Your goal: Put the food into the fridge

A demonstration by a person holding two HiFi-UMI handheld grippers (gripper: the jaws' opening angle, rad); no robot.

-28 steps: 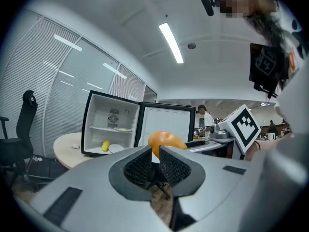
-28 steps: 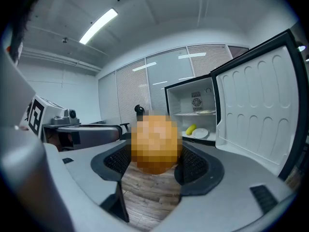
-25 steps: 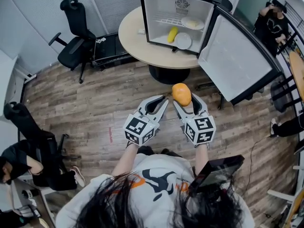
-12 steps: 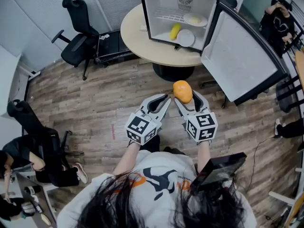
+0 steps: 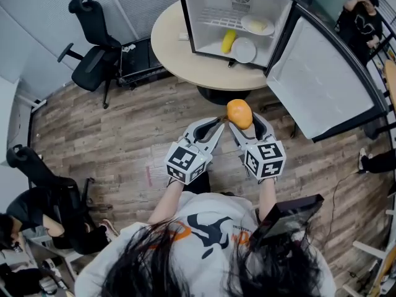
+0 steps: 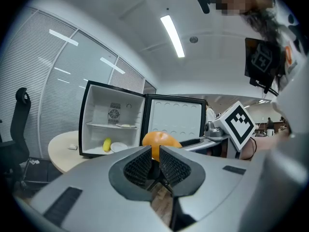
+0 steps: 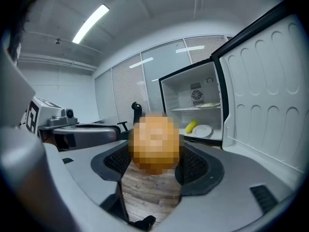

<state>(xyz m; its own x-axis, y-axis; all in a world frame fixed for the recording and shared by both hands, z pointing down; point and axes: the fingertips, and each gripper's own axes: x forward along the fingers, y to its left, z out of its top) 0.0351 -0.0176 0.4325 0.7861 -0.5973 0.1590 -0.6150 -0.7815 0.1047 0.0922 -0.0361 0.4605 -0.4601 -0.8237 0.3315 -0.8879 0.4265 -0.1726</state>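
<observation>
Gripping the round orange fruit [image 5: 239, 112], your right gripper [image 5: 242, 123] points it at the open black, white-lined fridge [image 5: 207, 2] for loading; your left gripper [image 5: 214, 129] has its jaws together, empty.

Round orange fruit [image 5: 239, 113], prob. a citrus, clamped in right gripper [image 5: 243, 124], well apart from fridge [image 5: 207, 14] w/ door open.

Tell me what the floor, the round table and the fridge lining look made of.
Floor: wood or wood-look planks, matt; grain and plank seams show. Round table: pale, smooth, even top, likely laminate. Fridge lining: probably plastic; smooth white moulded walls.
</observation>
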